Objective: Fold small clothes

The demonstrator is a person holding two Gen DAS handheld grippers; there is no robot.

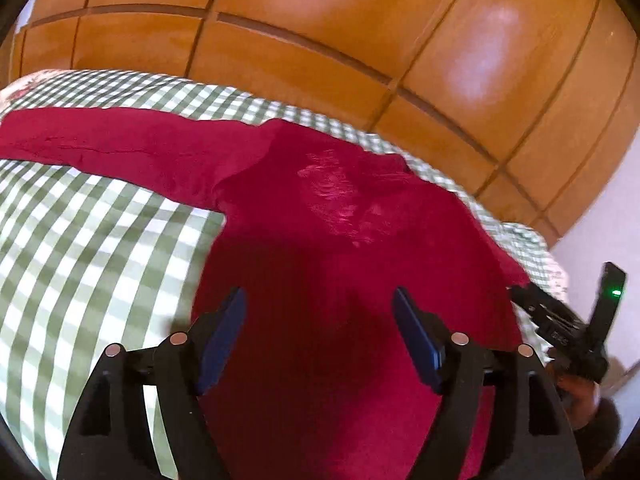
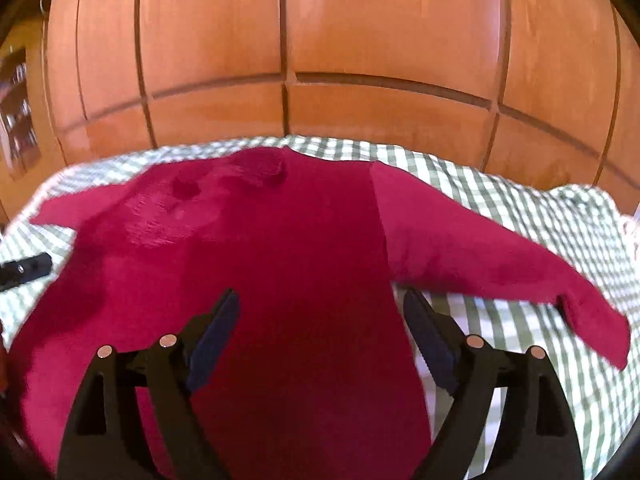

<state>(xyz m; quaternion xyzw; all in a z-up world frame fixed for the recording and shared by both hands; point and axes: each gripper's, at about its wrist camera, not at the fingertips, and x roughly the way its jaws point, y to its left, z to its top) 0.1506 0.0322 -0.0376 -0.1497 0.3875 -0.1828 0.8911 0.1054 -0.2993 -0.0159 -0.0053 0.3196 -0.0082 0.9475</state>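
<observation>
red top (image 1: 320,208) on bed (image 1: 80,240) looks soft, light, floppy; both tools (image 1: 318,344) (image 2: 320,344) wide open, empty; prob pinch a sleeve (image 2: 480,248) cuff.

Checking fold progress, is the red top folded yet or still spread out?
Spread out. The red top lies flat on the checked cover, with one sleeve stretched left and the other sleeve stretched right, neither folded in.

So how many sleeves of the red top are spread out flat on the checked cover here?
2. One sleeve stretches out to the left in the left wrist view; the other sleeve stretches out to the right in the right wrist view. Neither is folded in yet.
</observation>
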